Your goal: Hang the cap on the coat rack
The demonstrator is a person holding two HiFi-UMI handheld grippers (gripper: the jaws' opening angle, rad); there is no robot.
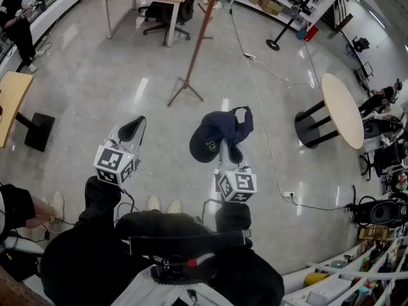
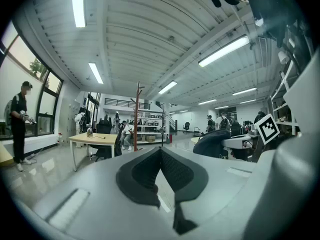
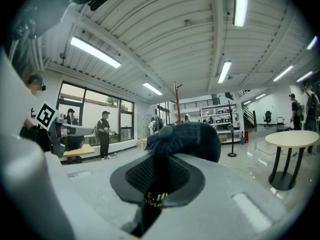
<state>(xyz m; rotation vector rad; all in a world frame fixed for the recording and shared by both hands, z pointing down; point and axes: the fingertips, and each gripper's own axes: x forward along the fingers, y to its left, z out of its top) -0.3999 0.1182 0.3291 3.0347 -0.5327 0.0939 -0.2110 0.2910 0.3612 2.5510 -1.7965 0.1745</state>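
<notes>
Far ahead, slightly left of the cap clenched in my right gripper, stands the coat rack; my left gripper has its fingers clenched on nothing.

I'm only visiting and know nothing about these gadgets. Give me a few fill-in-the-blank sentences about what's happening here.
1. The navy cap is clamped in the jaws of the ___ gripper.
2. The left gripper has its jaws together with ___ between them.
3. The coat rack, with no cap on it yet, stands on the ___ ahead of the person.

Missing words: right; nothing; floor.
</notes>
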